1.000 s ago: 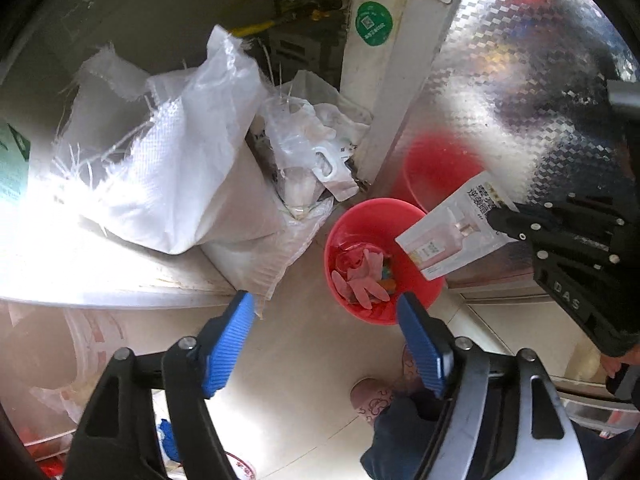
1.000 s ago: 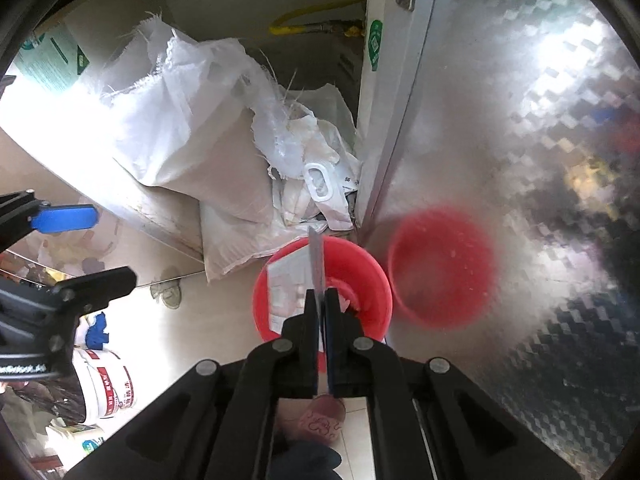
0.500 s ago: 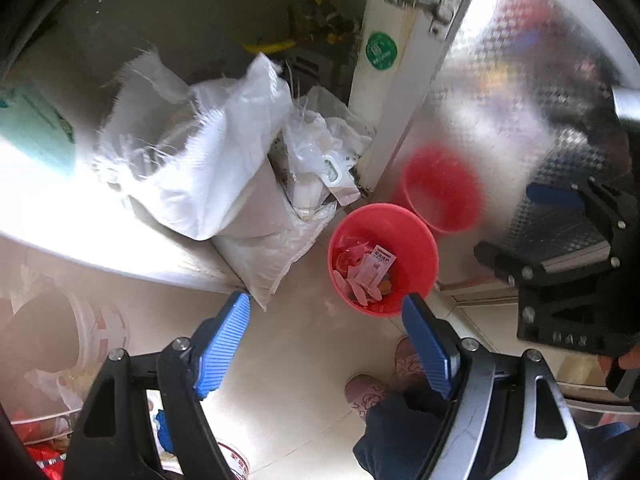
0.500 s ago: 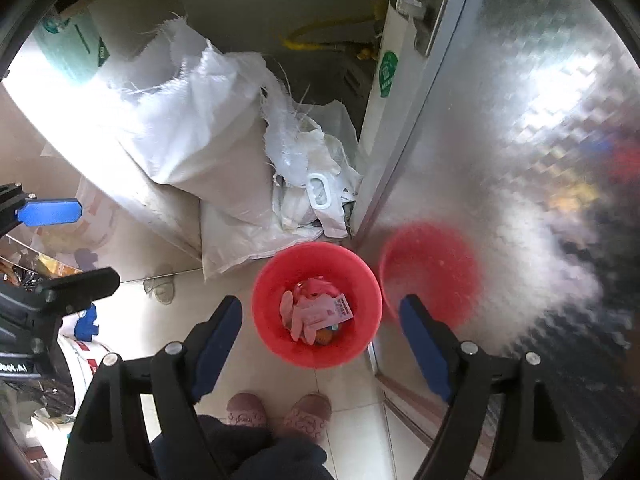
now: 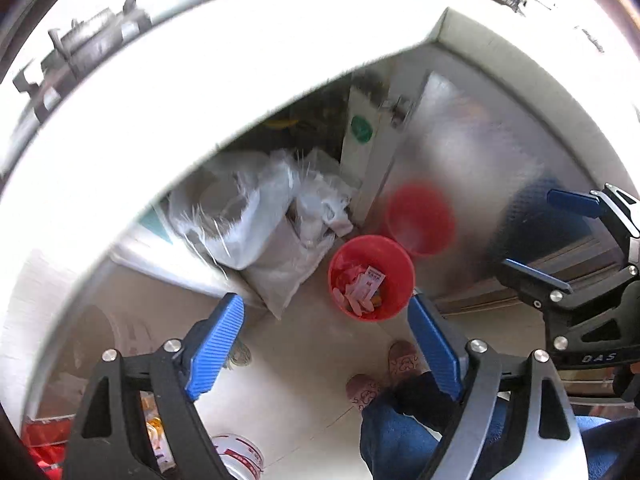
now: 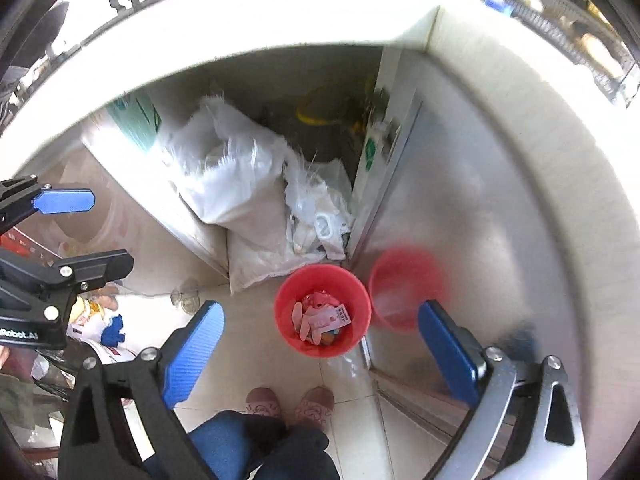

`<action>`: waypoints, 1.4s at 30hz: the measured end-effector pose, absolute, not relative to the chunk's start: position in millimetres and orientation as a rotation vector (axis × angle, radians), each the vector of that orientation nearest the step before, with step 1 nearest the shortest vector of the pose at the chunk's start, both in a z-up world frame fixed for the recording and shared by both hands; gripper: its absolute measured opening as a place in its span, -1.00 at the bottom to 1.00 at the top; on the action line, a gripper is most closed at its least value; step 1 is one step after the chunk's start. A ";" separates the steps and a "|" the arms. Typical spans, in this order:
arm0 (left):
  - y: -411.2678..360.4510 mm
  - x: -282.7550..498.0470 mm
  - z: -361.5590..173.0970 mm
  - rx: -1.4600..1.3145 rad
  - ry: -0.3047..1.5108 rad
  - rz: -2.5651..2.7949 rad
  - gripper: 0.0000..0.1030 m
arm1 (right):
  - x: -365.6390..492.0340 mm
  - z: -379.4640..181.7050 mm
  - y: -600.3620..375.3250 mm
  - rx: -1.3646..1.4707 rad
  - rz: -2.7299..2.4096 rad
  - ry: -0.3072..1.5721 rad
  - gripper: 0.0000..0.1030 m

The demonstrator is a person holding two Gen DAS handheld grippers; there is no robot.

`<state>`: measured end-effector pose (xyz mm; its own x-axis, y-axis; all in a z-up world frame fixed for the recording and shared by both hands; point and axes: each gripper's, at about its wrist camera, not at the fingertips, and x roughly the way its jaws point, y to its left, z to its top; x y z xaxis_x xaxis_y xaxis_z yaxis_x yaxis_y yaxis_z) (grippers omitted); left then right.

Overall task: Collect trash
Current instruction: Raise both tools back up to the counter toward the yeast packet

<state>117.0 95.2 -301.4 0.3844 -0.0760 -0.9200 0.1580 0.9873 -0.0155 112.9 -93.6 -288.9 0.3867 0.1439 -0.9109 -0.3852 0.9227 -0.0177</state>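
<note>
A red bin point(image 5: 394, 256) point(image 6: 352, 336) stands on the floor by a shiny metal door. Inside it lie pink scraps and a white printed packet point(image 5: 370, 280) point(image 6: 332, 316). My left gripper point(image 5: 325, 304) hangs high above the floor just left of the bin. Its jaws are opening, with nothing between them. My right gripper point(image 6: 320, 308) is high over the bin, its jaws also opening and empty. Each gripper shows in the other's view: the right gripper point(image 5: 528, 230) at the right edge, the left gripper point(image 6: 112, 230) at the left edge.
White woven sacks point(image 5: 256, 220) and crumpled plastic point(image 6: 316, 216) fill the cupboard behind the bin. The metal door point(image 5: 480, 168) mirrors the bin. A white countertop edge point(image 5: 200, 80) curves overhead. The person's slippers point(image 6: 288, 400) stand in front of the bin, and a white bucket point(image 5: 240, 456) sits at the lower left.
The right gripper was shut on the white packet over the bin; it opened and the packet now lies in the bin. Both grippers rose, bringing the countertop into view.
</note>
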 end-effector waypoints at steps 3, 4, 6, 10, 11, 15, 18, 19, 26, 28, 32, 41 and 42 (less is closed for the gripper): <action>93.1 116.1 -273.9 0.106 1.137 -0.140 0.67 | 110.0 -262.4 -98.8 -0.211 0.332 1.103 0.98; 92.6 116.0 -265.3 0.105 1.130 -0.144 0.68 | 109.3 -256.0 -99.6 -0.207 0.326 1.101 0.98; 91.5 116.3 -249.9 0.103 1.116 -0.157 0.72 | 108.1 -242.3 -100.8 -0.198 0.317 1.095 0.98; 86.9 120.2 -223.5 0.122 1.091 -0.182 0.76 | 107.4 -218.8 -102.9 -0.193 0.307 1.072 0.98; 85.7 121.5 -217.1 0.125 1.085 -0.188 0.77 | 107.4 -212.7 -102.6 -0.189 0.304 1.064 0.98; 85.1 132.6 -193.1 0.109 1.058 -0.193 0.88 | 111.5 -183.9 -109.4 -0.159 0.292 1.010 0.98; 82.0 145.4 -177.8 0.104 1.037 -0.200 1.00 | 122.4 -168.3 -115.4 -0.144 0.275 0.988 0.98; 80.9 150.8 -174.4 0.107 1.031 -0.205 1.00 | 126.5 -164.0 -116.9 -0.141 0.270 0.980 0.98; 68.0 197.5 -155.8 0.135 1.007 -0.217 1.00 | 158.5 -143.6 -135.3 -0.131 0.247 0.949 0.98; 62.6 213.8 -149.9 0.135 1.004 -0.233 1.00 | 171.7 -142.2 -142.0 -0.128 0.245 0.950 0.98; 51.3 248.1 -139.4 0.137 0.989 -0.258 1.00 | 199.1 -133.4 -154.7 -0.139 0.236 0.936 0.98; 20.8 321.1 -129.9 0.190 0.981 -0.294 1.00 | 263.7 -119.2 -184.8 -0.120 0.251 0.929 0.98; 18.3 329.5 -129.9 0.195 0.985 -0.295 1.00 | 268.7 -120.1 -186.3 -0.124 0.251 0.930 0.98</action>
<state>329.5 18.3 -129.9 0.5180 -0.1560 -0.8410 0.3312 0.9431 0.0290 268.7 -186.3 -120.1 0.5716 0.1605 -0.8046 -0.2670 0.9637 0.0025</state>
